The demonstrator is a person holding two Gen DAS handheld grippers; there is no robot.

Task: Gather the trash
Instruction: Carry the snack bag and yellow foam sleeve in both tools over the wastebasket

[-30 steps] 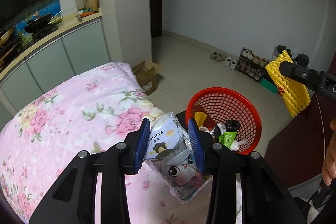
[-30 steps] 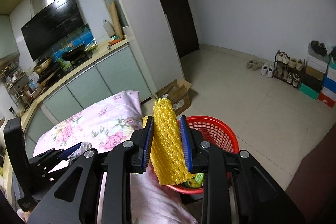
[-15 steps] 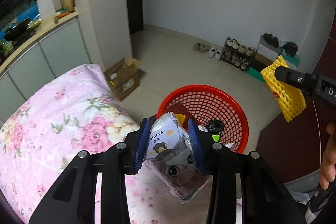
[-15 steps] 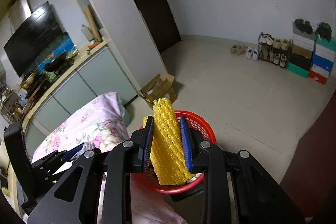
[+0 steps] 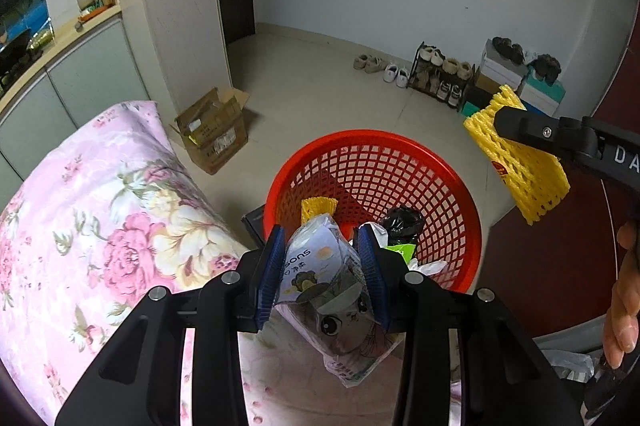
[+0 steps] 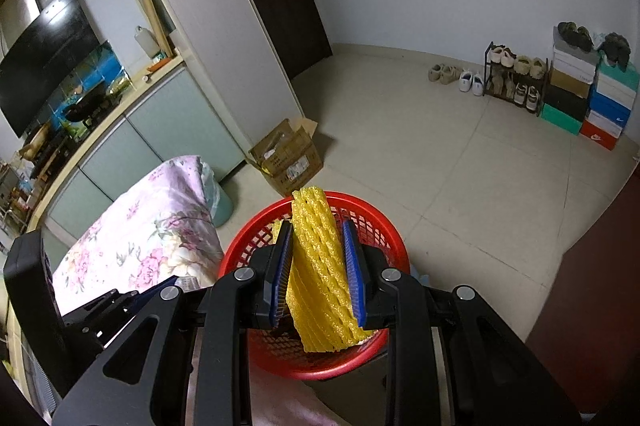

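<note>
Right gripper: yellow foam net upright lengthwise.

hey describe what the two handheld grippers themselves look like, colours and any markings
Both grippers, left gripper and right gripper, look alike: matte black angular frames with cut-out openings and round silver screw heads. Their fingers carry blue ribbed pads on the inner faces. Seen from the left camera, the right gripper's side shows a silver screw and white letters, "DA" readable before the frame edge. A bare hand shows; no cables visible.
</note>
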